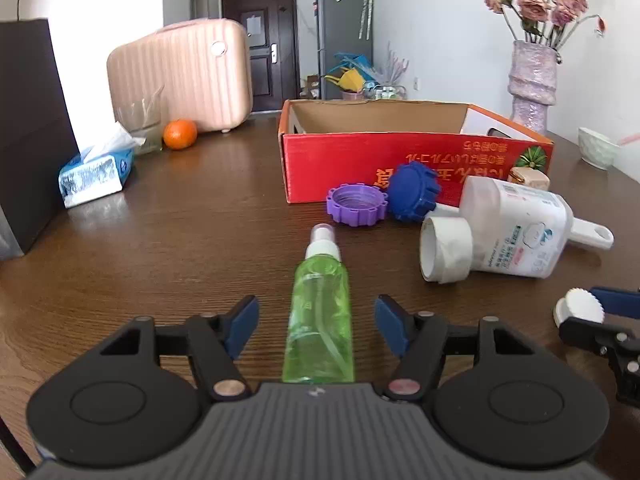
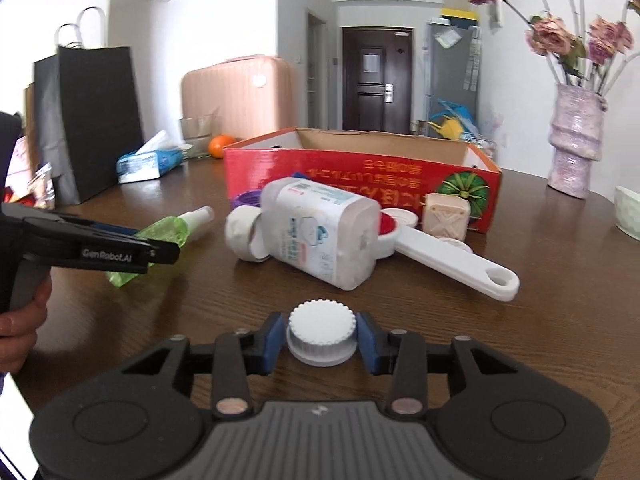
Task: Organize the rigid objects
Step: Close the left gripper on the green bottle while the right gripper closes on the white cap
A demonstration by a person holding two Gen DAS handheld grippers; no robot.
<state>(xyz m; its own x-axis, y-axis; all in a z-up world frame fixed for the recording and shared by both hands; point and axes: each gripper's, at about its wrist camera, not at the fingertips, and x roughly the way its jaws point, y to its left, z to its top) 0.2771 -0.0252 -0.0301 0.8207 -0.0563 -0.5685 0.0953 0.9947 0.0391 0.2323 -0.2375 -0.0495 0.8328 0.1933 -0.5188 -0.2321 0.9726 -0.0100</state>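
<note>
A green spray bottle point(image 1: 320, 312) lies on the brown table between the open fingers of my left gripper point(image 1: 316, 326), untouched by the pads. My right gripper point(image 2: 321, 340) is shut on a white ribbed cap point(image 2: 321, 334); it also shows in the left wrist view point(image 1: 580, 308). A red cardboard box point(image 1: 400, 160) stands open behind. In front of it lie a purple ring point(image 1: 356, 206), a blue gear cap point(image 1: 414, 192), a white tape roll point(image 1: 446, 254), a white bottle on its side point(image 1: 516, 228), a white scoop point(image 2: 456, 264) and a beige block point(image 2: 446, 216).
A tissue pack point(image 1: 96, 172), an orange point(image 1: 180, 134), a glass point(image 1: 142, 120) and a pink case point(image 1: 184, 76) stand at the back left. A dark paper bag point(image 2: 88, 120) is at the left. A flower vase point(image 1: 532, 84) and a pale bowl point(image 1: 598, 148) are at the right.
</note>
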